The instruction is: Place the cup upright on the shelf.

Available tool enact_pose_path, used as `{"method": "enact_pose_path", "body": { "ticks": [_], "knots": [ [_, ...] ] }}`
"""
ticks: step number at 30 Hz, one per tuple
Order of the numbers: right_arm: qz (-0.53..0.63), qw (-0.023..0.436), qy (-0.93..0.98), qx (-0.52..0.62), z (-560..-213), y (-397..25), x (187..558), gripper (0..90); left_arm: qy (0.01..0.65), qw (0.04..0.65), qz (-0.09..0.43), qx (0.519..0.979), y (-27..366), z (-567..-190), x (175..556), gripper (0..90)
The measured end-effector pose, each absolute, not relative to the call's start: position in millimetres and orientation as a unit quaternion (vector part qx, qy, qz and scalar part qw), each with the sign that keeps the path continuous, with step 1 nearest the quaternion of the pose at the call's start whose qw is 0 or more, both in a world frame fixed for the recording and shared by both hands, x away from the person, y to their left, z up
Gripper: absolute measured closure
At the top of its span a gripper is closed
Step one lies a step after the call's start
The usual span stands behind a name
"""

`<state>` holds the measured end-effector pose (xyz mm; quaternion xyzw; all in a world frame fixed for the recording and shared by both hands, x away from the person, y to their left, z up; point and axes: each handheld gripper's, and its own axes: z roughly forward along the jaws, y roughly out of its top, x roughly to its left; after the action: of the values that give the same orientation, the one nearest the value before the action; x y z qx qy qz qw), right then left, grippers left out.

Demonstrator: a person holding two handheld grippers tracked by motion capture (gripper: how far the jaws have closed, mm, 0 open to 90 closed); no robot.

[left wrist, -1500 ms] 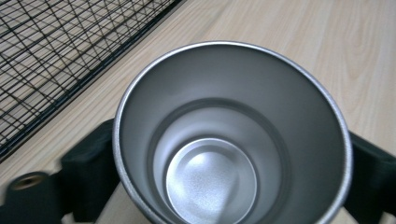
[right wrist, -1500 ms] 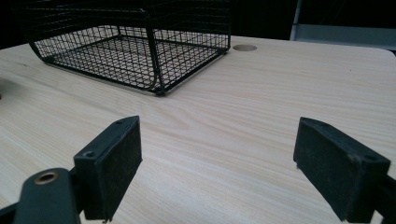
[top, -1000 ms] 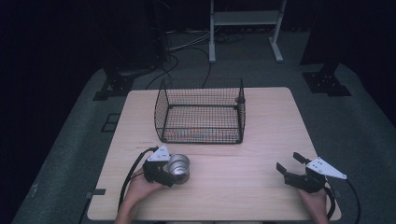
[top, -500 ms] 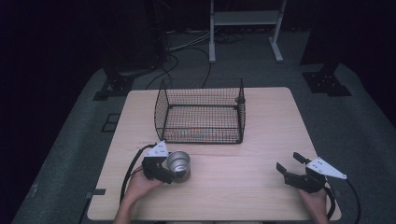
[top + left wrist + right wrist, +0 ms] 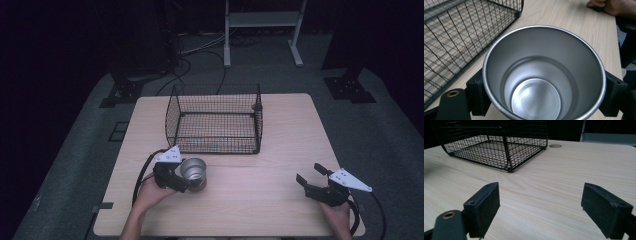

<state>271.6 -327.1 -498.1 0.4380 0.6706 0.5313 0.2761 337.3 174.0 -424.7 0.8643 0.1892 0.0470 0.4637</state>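
From the high view, the person's left hand (image 5: 150, 190) comes in from the near edge and holds the left gripper (image 5: 187, 181) low over the light wooden table (image 5: 280, 135), its grey three-cornered plate on top. Its jaws are clamped on a metal cup (image 5: 194, 172), which sits upright with its open mouth facing up, just ahead of the hand. Beyond the cup, past the jaw tips, stands a black wire basket (image 5: 216, 120), open-topped and box-shaped, near the cup but apart from it. At the far side of the table the right hand (image 5: 336, 214) holds the right gripper (image 5: 310, 181) close to the tabletop, angled toward the table's middle, its jaws spread apart with nothing between them.

In the left gripper view, the metal cup (image 5: 544, 75) sits between the two black jaws, one pressing each side of its wall. It is round, brushed and matte silver inside, with a thin bright rim and a stepped flat bottom. The wire basket (image 5: 461, 37) lies beyond the left jaw, a grid of thin black rods. Wood grain runs pale and straight on the table (image 5: 574, 22).

In the right gripper view, the right gripper (image 5: 540, 205) shows two blocky black pads (image 5: 485, 207) standing wide apart over bare wood. The wire basket (image 5: 496, 145) sits ahead and to the left of the jaws, well apart.
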Motion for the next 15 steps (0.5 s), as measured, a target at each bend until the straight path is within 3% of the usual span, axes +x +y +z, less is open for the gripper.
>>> {"method": "enact_pose_path", "body": {
  "ticks": [15],
  "knots": [
    [0.532,0.276,0.670,0.438,-498.1,-327.3,271.6,14.6,0.167,0.468,0.055,0.866,168.8,-381.5,354.0,17.2]
  ]
}}
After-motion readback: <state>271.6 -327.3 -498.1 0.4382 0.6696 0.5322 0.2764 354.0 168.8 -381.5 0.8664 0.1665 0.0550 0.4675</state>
